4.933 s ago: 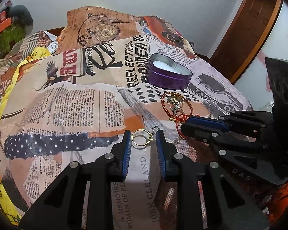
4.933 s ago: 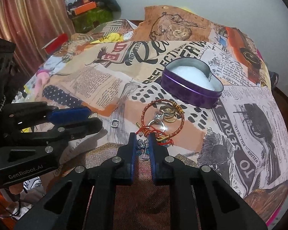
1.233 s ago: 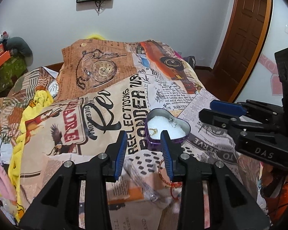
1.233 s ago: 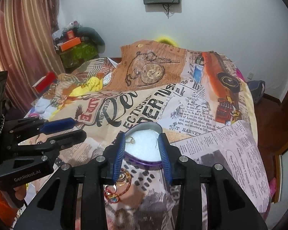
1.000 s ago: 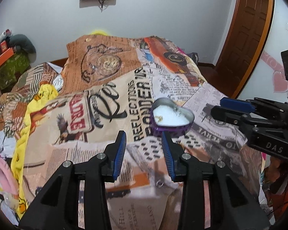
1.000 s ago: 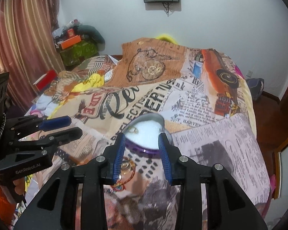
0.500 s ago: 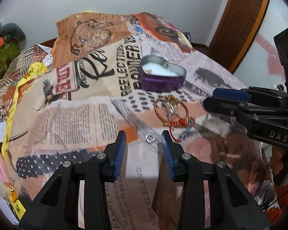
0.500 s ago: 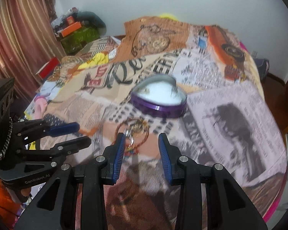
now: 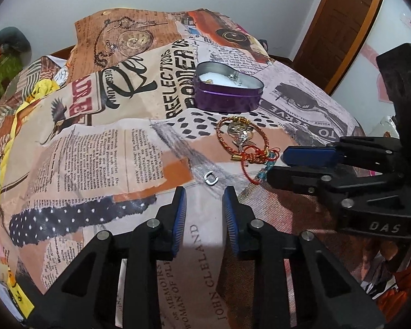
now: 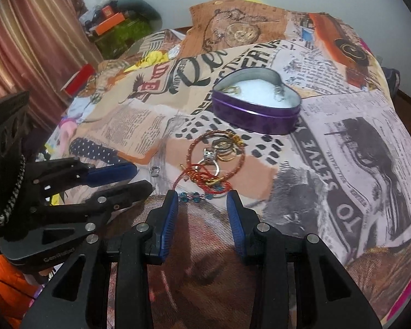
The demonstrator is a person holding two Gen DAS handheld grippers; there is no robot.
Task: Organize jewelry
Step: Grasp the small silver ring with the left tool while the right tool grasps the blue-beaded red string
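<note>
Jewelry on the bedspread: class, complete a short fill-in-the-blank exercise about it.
1. The purple tin is shaped like a ____.
2. The small silver ring lies just ahead of the ____ gripper.
3. The red bracelet lies ____ the tin, on the bedspread.

Missing words: heart; left; outside

A home bedroom: a bed under a newspaper-print bedspread (image 9: pixel 101 148), curtains (image 10: pixel 33 35), wooden door (image 9: pixel 339 24).

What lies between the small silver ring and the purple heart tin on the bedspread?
Between the silver ring and the heart tin lies the red beaded bracelet, with loose rings and a clasp inside its loop; the left wrist view shows it best.
</note>
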